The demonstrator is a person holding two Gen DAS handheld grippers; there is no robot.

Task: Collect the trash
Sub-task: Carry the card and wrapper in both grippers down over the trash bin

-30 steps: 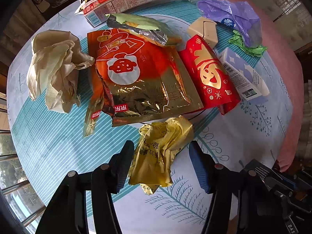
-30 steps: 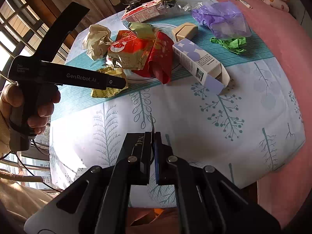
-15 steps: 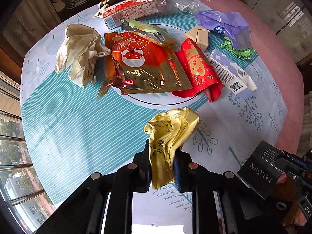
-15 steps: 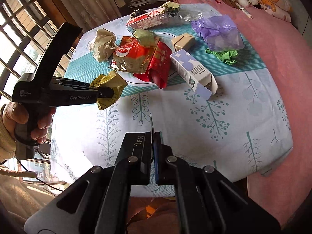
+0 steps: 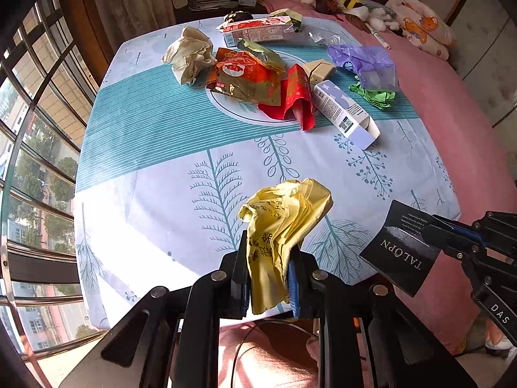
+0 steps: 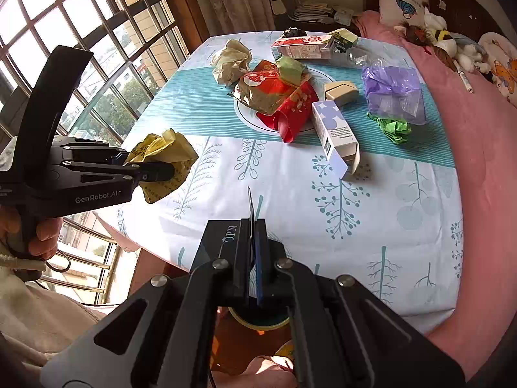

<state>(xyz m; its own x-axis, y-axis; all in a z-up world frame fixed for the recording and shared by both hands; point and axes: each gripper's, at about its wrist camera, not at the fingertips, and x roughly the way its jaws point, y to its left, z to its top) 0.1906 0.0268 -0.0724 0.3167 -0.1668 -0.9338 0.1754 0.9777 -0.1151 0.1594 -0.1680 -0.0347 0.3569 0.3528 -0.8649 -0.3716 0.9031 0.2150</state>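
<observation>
Your left gripper (image 5: 269, 278) has its fingers clamped on the crumpled yellow wrapper (image 5: 284, 223), which hangs clear above the near edge of the surface (image 5: 155, 161); your right gripper (image 6: 255, 252) has its fingers pressed together on a thin black card (image 5: 400, 252), held off the near right corner. The rest of the trash lies toward the far edge: a red packet (image 5: 299, 92), a white box (image 5: 342, 111), a purple bag (image 5: 365, 61) and crumpled paper (image 5: 189, 55).
</observation>
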